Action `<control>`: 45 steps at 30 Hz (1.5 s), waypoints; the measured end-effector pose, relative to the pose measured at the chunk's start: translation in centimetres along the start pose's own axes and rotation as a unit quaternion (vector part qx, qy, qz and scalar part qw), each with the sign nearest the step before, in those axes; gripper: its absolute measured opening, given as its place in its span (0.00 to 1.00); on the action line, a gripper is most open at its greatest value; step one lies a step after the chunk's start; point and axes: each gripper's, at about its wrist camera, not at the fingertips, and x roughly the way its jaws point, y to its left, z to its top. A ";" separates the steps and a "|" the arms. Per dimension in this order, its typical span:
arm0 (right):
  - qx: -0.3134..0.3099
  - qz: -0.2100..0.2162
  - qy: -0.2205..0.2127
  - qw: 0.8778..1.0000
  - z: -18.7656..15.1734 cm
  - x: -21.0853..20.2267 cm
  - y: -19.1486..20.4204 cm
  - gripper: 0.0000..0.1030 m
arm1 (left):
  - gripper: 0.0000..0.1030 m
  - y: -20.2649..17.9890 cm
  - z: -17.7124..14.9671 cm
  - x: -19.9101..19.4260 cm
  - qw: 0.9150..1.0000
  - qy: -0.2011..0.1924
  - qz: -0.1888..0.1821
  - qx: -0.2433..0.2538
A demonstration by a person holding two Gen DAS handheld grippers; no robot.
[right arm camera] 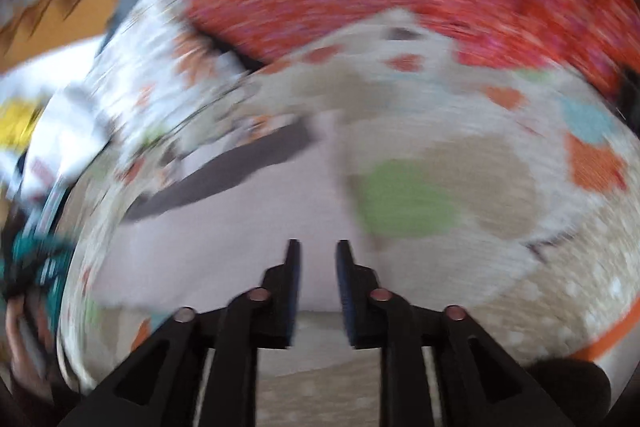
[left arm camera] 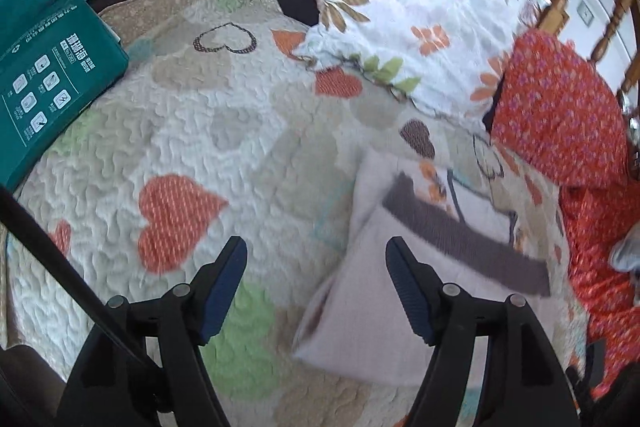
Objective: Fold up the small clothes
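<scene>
Both grippers, left (left arm camera: 316,255) and right (right arm camera: 317,259), gape over a folded pale garment (left arm camera: 360,315) with a dark band.

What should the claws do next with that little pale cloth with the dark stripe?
Probably move the open left claw right, over the pale garment edge, and pinch it. The cloth lies flat on the quilt, unheld; the right claw, slightly apart, hovers above it.
</scene>
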 end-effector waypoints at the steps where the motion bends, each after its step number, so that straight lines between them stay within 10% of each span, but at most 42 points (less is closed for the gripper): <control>1: -0.033 0.016 0.013 0.999 0.3 0.6 2.1 0.34 | 0.69 0.3 0.4 0.1 1.000 0.001 -0.003 -0.006; 11: -0.305 0.116 0.102 0.940 -4.1 9.8 24.2 0.50 | 0.70 7.2 2.1 -2.2 0.995 -0.011 -0.015 -0.102; 16: -0.412 0.109 0.120 0.897 -8.0 13.4 31.2 0.53 | 0.72 9.9 2.5 -4.6 0.989 -0.045 -0.004 -0.139; 20: -0.448 0.064 0.106 0.885 -9.5 16.3 34.5 0.53 | 0.72 10.9 2.9 -5.6 0.987 -0.063 0.008 -0.148; 23: -0.446 0.030 0.087 0.890 -8.9 18.2 35.9 0.50 | 0.72 11.1 3.1 -6.0 0.986 -0.070 0.003 -0.150; 27: -0.414 0.009 0.073 0.907 -7.8 19.5 36.9 0.15 | 0.72 10.6 3.1 -5.7 0.988 -0.069 0.007 -0.141; 33: -0.282 0.069 0.071 0.954 -2.5 16.6 32.7 0.10 | 0.72 9.3 2.6 -4.9 0.989 -0.069 0.021 -0.131; 38: -0.114 0.077 0.011 0.990 4.8 10.4 21.0 0.10 | 0.72 6.7 1.8 -3.6 0.993 -0.057 0.019 -0.105; 45: 0.039 -0.015 -0.032 0.999 4.1 4.0 3.6 0.10 | 0.72 0.7 -0.4 -0.6 0.999 -0.019 0.006 -0.025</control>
